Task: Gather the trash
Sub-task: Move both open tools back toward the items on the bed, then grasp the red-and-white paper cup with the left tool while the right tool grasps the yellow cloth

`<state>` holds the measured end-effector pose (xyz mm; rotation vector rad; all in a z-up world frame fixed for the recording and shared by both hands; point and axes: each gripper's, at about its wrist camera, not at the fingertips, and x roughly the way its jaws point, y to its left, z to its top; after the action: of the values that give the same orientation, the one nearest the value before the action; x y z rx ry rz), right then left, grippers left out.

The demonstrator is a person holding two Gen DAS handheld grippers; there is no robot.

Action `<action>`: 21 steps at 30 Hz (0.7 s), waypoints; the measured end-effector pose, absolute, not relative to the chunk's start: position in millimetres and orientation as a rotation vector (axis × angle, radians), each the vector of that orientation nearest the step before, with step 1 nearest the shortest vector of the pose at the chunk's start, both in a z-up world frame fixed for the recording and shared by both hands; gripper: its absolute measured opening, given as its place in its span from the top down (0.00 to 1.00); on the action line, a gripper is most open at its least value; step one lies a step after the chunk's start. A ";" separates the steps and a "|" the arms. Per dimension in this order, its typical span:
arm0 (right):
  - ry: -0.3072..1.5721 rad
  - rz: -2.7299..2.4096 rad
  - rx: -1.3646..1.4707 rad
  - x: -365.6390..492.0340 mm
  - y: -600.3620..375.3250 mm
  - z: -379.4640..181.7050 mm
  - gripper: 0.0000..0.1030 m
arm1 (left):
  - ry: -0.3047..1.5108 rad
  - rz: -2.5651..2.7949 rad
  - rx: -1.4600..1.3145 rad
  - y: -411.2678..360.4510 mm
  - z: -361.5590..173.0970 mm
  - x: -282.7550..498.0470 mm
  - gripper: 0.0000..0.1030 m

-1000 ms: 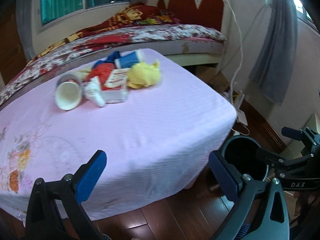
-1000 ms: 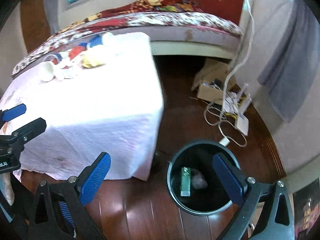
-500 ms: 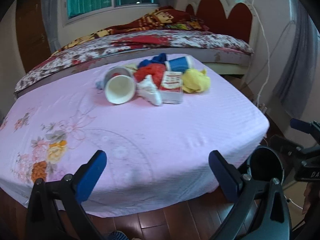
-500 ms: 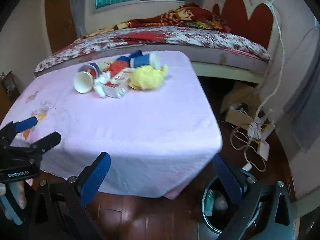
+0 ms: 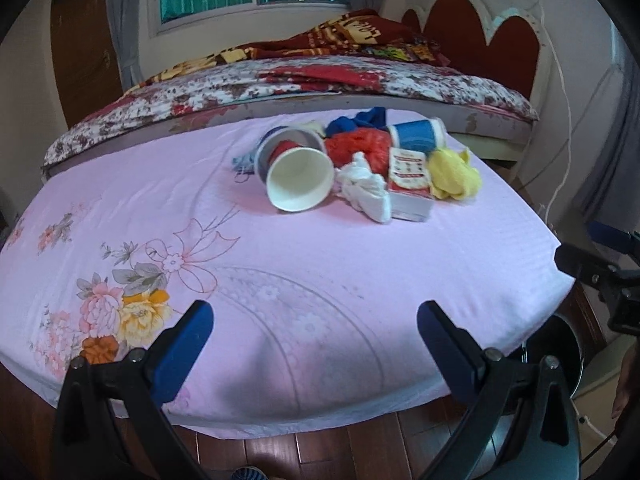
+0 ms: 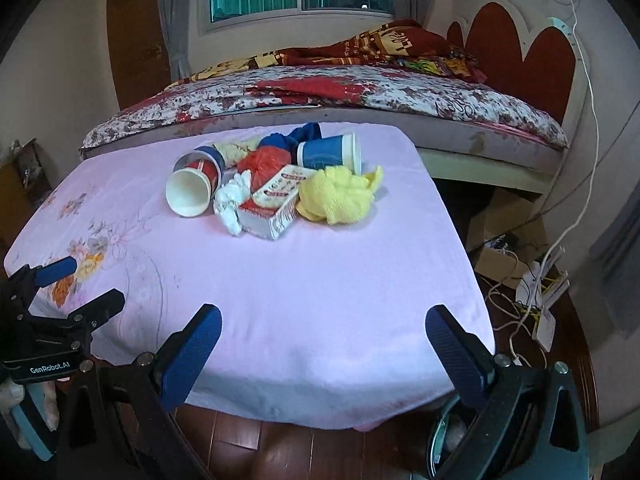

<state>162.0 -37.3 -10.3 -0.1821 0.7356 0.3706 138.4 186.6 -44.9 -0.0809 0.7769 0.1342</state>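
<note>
A heap of trash lies at the far side of the pink-covered table [image 5: 320, 264]: a white paper cup [image 5: 300, 180] on its side, a crumpled white tissue [image 5: 366, 188], a red-and-white carton [image 5: 410, 182], a yellow cloth [image 5: 454, 176], a red bag [image 5: 358, 146] and a blue cup [image 5: 416, 134]. The heap also shows in the right wrist view, with the white cup [image 6: 190, 192], carton [image 6: 276, 204] and yellow cloth [image 6: 336, 196]. My left gripper [image 5: 314, 348] and right gripper [image 6: 322, 354] are both open and empty at the table's near edge.
A black trash bin stands on the wooden floor at the table's right corner [image 5: 556, 344], and its rim shows low in the right wrist view [image 6: 444, 436]. A bed [image 6: 340, 92] lies behind the table. Cables and boxes [image 6: 524, 272] lie on the floor at right.
Both grippers have swung up and left from the bin toward the table. The trash heap now sits nearer the middle of both views. Jaws stay open.
</note>
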 end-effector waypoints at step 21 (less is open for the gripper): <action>0.826 0.348 -0.200 298.7 -1.4 -49.3 0.21 | 0.800 0.173 -0.165 215.0 -56.1 251.2 0.17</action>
<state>298.7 -1.4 -49.3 -0.2000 0.8258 0.3481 251.2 215.0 -56.1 -0.1648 0.8004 0.1728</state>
